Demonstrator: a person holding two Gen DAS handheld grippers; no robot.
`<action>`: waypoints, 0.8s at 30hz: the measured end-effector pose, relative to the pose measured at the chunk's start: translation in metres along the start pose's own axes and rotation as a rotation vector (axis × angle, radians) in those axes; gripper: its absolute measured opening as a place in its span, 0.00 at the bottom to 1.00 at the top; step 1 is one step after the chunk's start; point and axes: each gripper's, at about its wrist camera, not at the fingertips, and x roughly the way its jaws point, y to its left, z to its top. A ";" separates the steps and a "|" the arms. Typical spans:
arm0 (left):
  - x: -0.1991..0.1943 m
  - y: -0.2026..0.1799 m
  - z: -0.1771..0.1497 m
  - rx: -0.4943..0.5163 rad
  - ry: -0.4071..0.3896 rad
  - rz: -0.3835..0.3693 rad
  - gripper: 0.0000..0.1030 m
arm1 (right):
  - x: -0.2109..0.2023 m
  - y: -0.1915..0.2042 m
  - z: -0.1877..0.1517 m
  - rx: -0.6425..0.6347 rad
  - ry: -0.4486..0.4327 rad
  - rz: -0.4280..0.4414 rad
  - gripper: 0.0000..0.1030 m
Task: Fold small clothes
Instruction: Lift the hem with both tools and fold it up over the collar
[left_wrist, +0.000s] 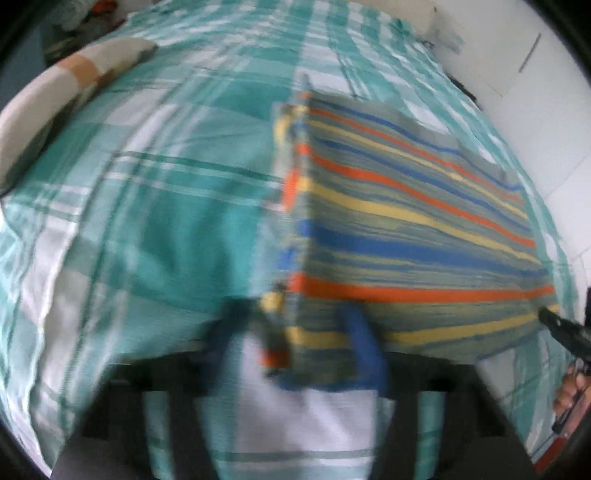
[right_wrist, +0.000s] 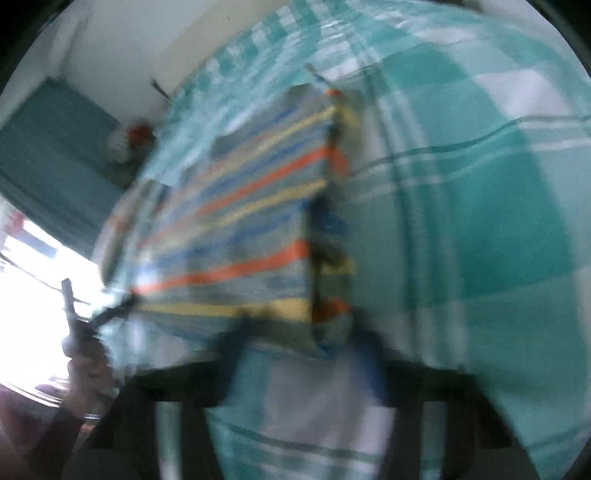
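Item: striped cloth, small, banded in orange, blue, yellow and grey-green. Location: spread over a teal-and-white checked bedsheet, its near edge lifted at 2 corners.

Left gripper: 2 blue fingers narrowly set at the cloth's near-left corner; motion blur hides whether the pads truly pinch the fabric, so the grip cannot be told. Right gripper: same condition at the near-right corner, fingers close together, contact unclear.

Also present: a pillow at the far left of the bed, well apart from the cloth; a person's hand behind the other tool, at the frame edge.

Risks, as judged: a shallow pinch could let 1 corner slip, skewing the fold. Uneven travel of the 2 hands could twist the stripes out of line. The sheet beneath could be caught with the cloth and dragged.
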 end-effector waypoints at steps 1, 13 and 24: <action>0.002 -0.003 0.001 0.006 0.024 -0.003 0.05 | 0.001 -0.002 0.002 0.027 -0.004 0.015 0.09; -0.011 -0.007 -0.036 0.098 0.059 0.049 0.07 | -0.018 -0.006 -0.026 0.030 0.063 -0.110 0.08; -0.084 -0.024 -0.133 0.038 -0.222 0.197 0.99 | -0.074 0.032 -0.091 -0.208 -0.140 -0.422 0.83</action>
